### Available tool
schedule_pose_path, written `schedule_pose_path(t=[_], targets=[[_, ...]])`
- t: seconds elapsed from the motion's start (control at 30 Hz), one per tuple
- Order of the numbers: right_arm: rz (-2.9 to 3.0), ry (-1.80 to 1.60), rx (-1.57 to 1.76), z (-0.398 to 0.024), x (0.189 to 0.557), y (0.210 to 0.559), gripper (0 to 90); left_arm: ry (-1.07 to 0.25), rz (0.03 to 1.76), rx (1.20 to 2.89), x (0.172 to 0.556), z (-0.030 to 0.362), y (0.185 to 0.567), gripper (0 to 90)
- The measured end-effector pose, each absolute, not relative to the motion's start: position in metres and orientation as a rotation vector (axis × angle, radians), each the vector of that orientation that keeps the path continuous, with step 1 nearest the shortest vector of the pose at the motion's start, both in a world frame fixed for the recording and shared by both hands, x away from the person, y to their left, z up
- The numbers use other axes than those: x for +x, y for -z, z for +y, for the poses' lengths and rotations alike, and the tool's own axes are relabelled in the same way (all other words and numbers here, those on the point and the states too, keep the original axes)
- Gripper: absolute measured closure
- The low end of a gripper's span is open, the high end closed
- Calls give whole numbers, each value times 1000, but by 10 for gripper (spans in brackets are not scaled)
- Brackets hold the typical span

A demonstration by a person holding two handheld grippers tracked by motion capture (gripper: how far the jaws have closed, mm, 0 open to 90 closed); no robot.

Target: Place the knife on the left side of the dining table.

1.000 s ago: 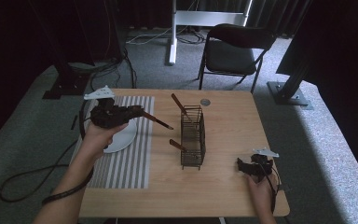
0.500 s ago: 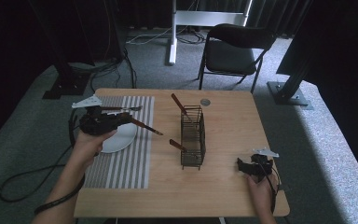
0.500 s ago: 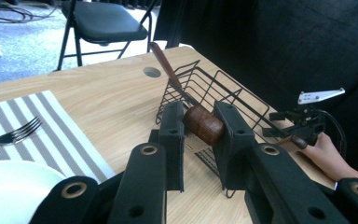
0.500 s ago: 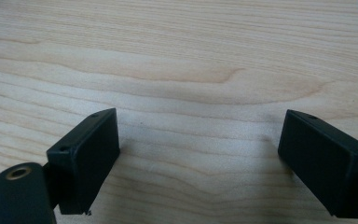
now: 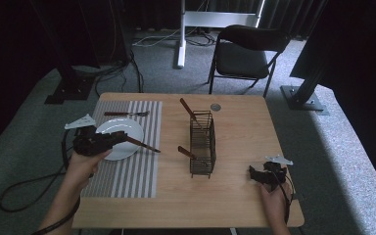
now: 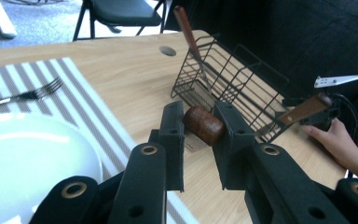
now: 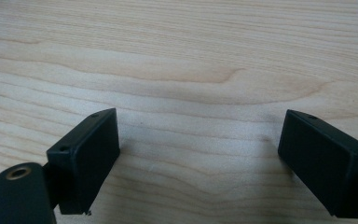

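The left tool (image 6: 196,140) is hiding the blade of the brown-handled utensil (image 6: 204,125); the picture's left edge is cutting off the white plate (image 6: 23,158).

This looks like a recording studio or lab set up to mimic a dining spot, not a real home. Black curtains (image 5: 39,39) close off the back and sides, and dark stand bases (image 5: 303,98) sit on grey carpet (image 5: 342,161) with cables (image 5: 127,63) trailing across it. A white metal stand (image 5: 186,24) and a folding chair (image 5: 247,54) stand beyond the far edge of a small wooden table (image 5: 245,196), which carries a striped placemat (image 5: 132,171), a white plate (image 5: 127,132) and a wire cutlery basket (image 5: 203,147).
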State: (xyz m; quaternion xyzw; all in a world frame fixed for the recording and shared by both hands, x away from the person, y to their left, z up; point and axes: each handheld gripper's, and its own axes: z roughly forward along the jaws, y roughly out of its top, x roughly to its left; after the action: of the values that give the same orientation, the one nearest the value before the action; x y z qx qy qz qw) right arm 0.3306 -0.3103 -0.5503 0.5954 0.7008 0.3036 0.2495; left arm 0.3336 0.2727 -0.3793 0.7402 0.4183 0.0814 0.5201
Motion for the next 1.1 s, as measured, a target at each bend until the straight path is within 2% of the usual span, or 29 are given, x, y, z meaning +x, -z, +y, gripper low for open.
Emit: schedule_pose_path(t=[0.57, 1.1], targets=[[1909, -827, 1621, -310, 331, 550, 118, -180, 1071, 1815, 304, 298, 408, 751], [1909, -827, 1620, -310, 331, 550, 118, -103, 1126, 1798, 301, 311, 424, 750]])
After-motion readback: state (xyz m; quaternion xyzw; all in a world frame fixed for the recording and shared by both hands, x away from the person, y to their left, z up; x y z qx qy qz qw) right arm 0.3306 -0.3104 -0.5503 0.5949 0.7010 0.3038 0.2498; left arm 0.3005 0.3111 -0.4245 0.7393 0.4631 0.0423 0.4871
